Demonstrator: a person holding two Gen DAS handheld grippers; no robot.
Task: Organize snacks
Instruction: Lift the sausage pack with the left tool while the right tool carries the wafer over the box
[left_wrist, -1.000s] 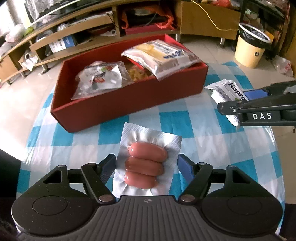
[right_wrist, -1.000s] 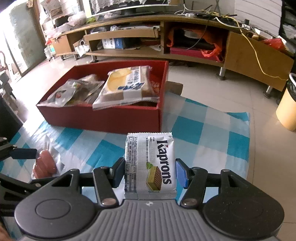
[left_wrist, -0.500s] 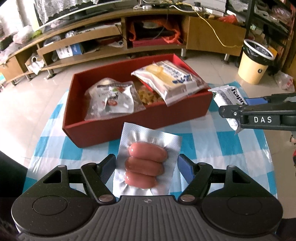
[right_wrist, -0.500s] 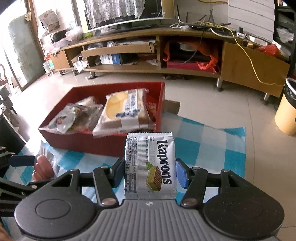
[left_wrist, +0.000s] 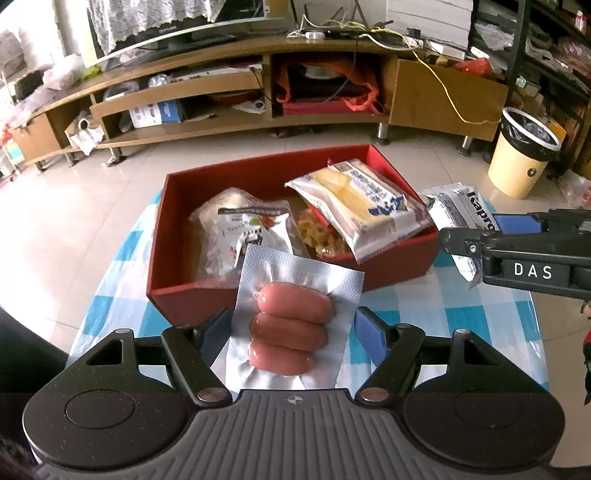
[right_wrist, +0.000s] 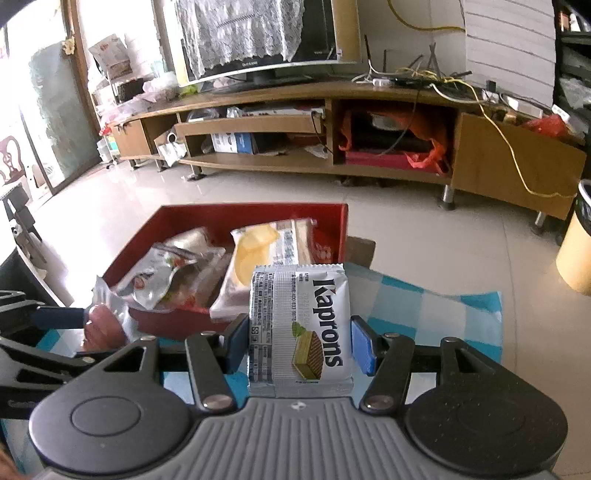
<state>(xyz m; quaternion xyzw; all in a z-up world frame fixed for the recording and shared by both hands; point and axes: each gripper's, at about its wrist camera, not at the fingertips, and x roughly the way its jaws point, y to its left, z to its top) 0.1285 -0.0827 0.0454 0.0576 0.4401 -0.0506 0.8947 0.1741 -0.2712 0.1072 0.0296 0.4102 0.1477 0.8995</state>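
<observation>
A checked blue-and-white cloth (left_wrist: 424, 325) covers the table, and at its far side sits the red box (left_wrist: 258, 295), already holding a clear pouch (left_wrist: 243, 229) on the left and a long yellow-and-white cake packet (left_wrist: 362, 199) leaning on the right wall. Both snacks are lifted clear of the cloth, so the step in hand looks like the carry to the box. The next move calls for bringing each packet over the near wall and letting it go above a free patch, likely the near left corner for the sausages. The left gripper (left_wrist: 293, 328) pinches the vacuum-sealed sausage pack (left_wrist: 291, 325) by its foil edges, just short of the box's near wall. The right gripper (right_wrist: 299, 345) is pressed onto the Kaprons wafer packet (right_wrist: 301, 328), held upright beside the box's right end, above the cloth.
</observation>
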